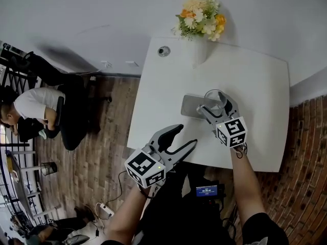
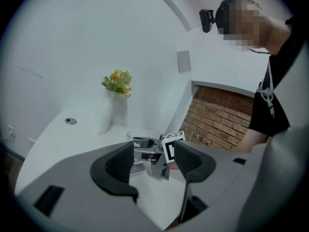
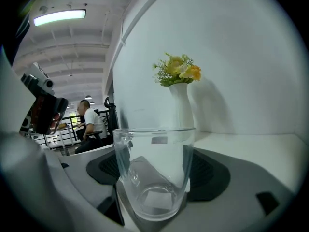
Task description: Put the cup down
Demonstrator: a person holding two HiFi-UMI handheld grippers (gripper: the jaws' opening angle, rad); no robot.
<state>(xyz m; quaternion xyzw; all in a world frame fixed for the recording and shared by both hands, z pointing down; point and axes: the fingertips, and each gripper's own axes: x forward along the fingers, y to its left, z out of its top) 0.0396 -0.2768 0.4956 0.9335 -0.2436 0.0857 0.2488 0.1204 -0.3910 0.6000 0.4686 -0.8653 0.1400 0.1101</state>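
Observation:
A clear glass cup (image 1: 216,96) (image 3: 154,173) stands upright between the jaws of my right gripper (image 1: 215,103), whose dark pads (image 3: 205,170) press on both its sides. It is over the right end of a grey rectangular mat (image 1: 190,106) in the middle of the white table (image 1: 260,86); I cannot tell whether it touches the mat. My left gripper (image 1: 185,136) (image 2: 153,161) hovers at the table's front edge, open, with nothing between its fingers. In the left gripper view, the cup (image 2: 138,141) and the right gripper show beyond the jaws.
A white vase of yellow and orange flowers (image 1: 200,19) (image 3: 179,100) (image 2: 115,88) stands at the table's far edge, near a round cable hole (image 1: 163,51). A person sits at the left (image 1: 36,106). A brick wall (image 1: 306,152) runs along the right.

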